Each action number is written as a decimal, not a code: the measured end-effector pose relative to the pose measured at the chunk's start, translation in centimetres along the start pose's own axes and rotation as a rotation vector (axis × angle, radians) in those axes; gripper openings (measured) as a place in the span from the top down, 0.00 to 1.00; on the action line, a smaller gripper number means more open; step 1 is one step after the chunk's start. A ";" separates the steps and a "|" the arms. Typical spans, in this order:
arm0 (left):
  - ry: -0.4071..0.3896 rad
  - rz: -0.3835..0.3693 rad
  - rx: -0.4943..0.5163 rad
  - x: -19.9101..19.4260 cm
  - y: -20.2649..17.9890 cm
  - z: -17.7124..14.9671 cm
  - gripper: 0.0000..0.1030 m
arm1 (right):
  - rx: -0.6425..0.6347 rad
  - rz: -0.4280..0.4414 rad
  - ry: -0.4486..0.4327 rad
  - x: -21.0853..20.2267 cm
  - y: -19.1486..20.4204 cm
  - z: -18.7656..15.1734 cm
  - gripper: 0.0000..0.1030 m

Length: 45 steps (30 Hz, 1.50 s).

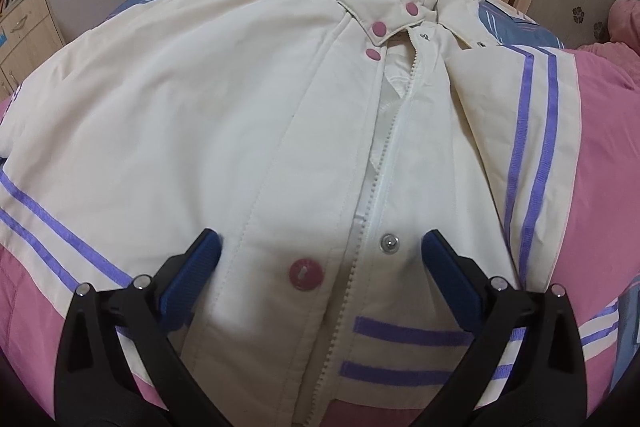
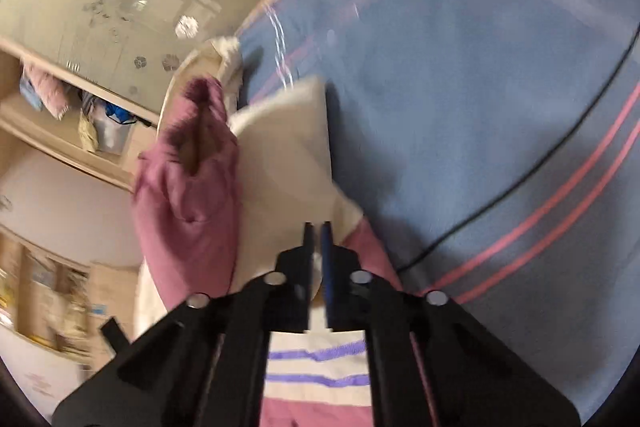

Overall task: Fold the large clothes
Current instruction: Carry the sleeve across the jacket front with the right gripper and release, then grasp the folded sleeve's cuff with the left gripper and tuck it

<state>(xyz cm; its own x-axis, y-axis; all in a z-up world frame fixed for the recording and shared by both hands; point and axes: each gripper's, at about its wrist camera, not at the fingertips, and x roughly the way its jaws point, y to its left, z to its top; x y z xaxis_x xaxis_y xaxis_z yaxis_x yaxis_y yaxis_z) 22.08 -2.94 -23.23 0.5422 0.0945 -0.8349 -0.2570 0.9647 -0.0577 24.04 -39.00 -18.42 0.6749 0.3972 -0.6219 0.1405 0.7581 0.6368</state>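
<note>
One cream jacket (image 1: 224, 115) lies front-up on the bed (image 1: 600, 155). The right tool (image 2: 317, 227) is clenched on its sleeve (image 2: 280, 163); the left tool (image 1: 320, 243), released, hovers near the hem. Better to carry the sleeve across smoothly, keeping it taut.

a cream jacket (image 1: 248, 115) with purple stripes lies spread front-up on a pink and blue bedspread (image 1: 600, 163), collar toward the far side. its white zipper (image 1: 384, 187) runs down the middle, partly open near the collar. the left gripper (image 1: 320, 241) hangs over the lower front with its blue-padded jaws wide apart, a pink snap button (image 1: 306, 274) and a silver snap (image 1: 390, 242) between them. wooden drawers (image 1: 28, 31) stand at far left.
</note>
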 end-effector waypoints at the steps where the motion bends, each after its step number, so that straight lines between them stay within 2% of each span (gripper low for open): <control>1: -0.004 -0.009 -0.005 -0.2 0.1 0.1 0.02 | -0.058 0.030 -0.047 -1.1 1.3 0.1 0.99; 3: -0.035 -0.066 -0.036 -1.3 0.7 0.3 0.02 | -0.167 0.104 -0.117 -2.6 3.7 -0.3 0.99; 4: -0.059 -0.128 -0.073 -2.2 1.3 0.7 0.02 | -0.237 0.144 -0.145 -3.2 5.5 -0.8 0.99; 5: -0.076 -0.182 -0.105 -2.9 2.0 1.0 0.02 | -0.321 0.233 -0.138 -4.0 7.3 -1.8 0.99; 6: -0.092 -0.279 -0.153 -3.6 3.0 1.6 0.02 | -0.389 0.318 -0.101 -4.1 8.9 -2.8 0.99; 8: -0.086 -0.387 -0.227 -4.3 4.3 2.4 0.02 | -0.537 0.421 0.020 -3.0 12.6 -5.7 0.99; 10: -0.070 -0.424 -0.279 -4.6 5.3 3.0 0.02 | -0.670 0.454 0.135 -1.6 15.2 -8.5 0.99; 11: -0.059 -0.439 -0.295 -4.7 5.6 3.1 0.02 | -0.690 0.450 0.151 -1.5 15.7 -8.8 0.98; 12: -0.038 -0.460 -0.302 -4.7 5.7 3.2 0.02 | -0.693 0.445 0.154 -0.9 15.8 -8.7 0.93; 14: -0.011 -0.480 -0.279 -4.8 5.1 3.3 0.02 | -0.651 0.449 0.124 -1.4 15.2 -7.2 0.51; 15: -0.005 -0.483 -0.254 -5.0 4.5 3.3 0.02 | -0.620 0.451 0.086 -2.0 14.3 -6.2 0.11; 16: -0.008 -0.479 -0.212 -5.3 3.6 3.2 0.02 | -0.573 0.459 0.007 -3.4 12.7 -4.9 0.01; 19: -0.030 -0.463 -0.084 -6.6 0.5 3.1 0.02 | -0.449 0.471 -0.146 -6.0 8.6 -1.1 0.01; 21: -0.032 -0.451 0.039 -7.5 -2.6 3.0 0.02 | -0.259 0.324 -0.254 -7.5 4.0 2.1 0.01; 22: -0.038 -0.434 0.131 -8.0 -5.0 3.0 0.02 | -0.167 0.238 -0.269 -7.3 1.6 3.6 0.01; 24: -0.050 -0.403 0.276 -8.7 -9.4 2.8 0.02 | -0.033 0.144 -0.254 -6.6 -2.1 5.1 0.01; 25: -0.059 -0.365 0.347 -9.0 -11.8 2.6 0.02 | 0.070 0.112 -0.223 -5.9 -4.7 6.0 0.01; 28: -0.116 -0.254 0.480 -9.5 -16.7 1.7 0.02 | 0.212 0.075 -0.111 -3.9 -7.8 6.7 0.01; 32: -0.169 -0.135 0.673 -9.3 -21.6 -0.4 0.02 | 0.109 -0.062 -0.025 -1.8 -5.3 5.8 0.01; 34: -0.182 -0.074 0.735 -8.6 -23.0 -1.4 0.02 | 0.064 -0.077 0.012 -0.5 -3.9 5.4 0.01; 35: -0.197 -0.038 0.750 -8.2 -23.4 -1.7 0.02 | 0.058 -0.070 0.023 -0.3 -4.5 4.8 0.01; 36: -0.210 -0.008 0.739 -7.9 -23.4 -1.5 0.04 | 0.046 -0.059 0.035 0.1 -4.0 4.8 0.01; 37: -0.211 -0.007 0.714 -7.6 -23.1 -0.9 0.26 | 0.035 -0.056 0.038 -0.3 -4.4 3.9 0.01; 38: -0.188 -0.041 0.674 -7.3 -22.5 -0.1 0.53 | 0.013 -0.065 0.037 -0.4 -4.2 3.8 0.01; 39: -0.152 -0.084 0.613 -7.0 -21.4 1.0 0.62 | -0.002 -0.079 0.030 -0.4 -3.9 3.9 0.01; 40: -0.134 -0.103 0.562 -6.9 -20.2 1.9 0.78 | -0.013 -0.091 0.021 -0.5 -3.6 3.9 0.01; 41: -0.124 -0.118 0.513 -6.8 -19.2 2.6 0.86 | -0.019 -0.091 0.018 -1.0 -3.6 3.4 0.01; 42: -0.122 -0.134 0.456 -6.8 -17.6 3.7 0.86 | -0.024 -0.085 0.018 -0.9 -3.4 3.4 0.01; 45: -0.182 -0.088 0.358 -7.4 -14.0 5.0 0.87 | -0.041 -0.043 0.022 -0.8 -2.7 2.7 0.01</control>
<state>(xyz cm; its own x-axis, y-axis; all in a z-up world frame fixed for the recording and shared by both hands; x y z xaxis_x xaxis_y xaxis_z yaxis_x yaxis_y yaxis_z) 25.62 -15.96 -13.50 0.6903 0.0189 -0.7232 0.0736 0.9926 0.0962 25.06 -42.80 -18.42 0.6531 0.3747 -0.6581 0.1387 0.7952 0.5903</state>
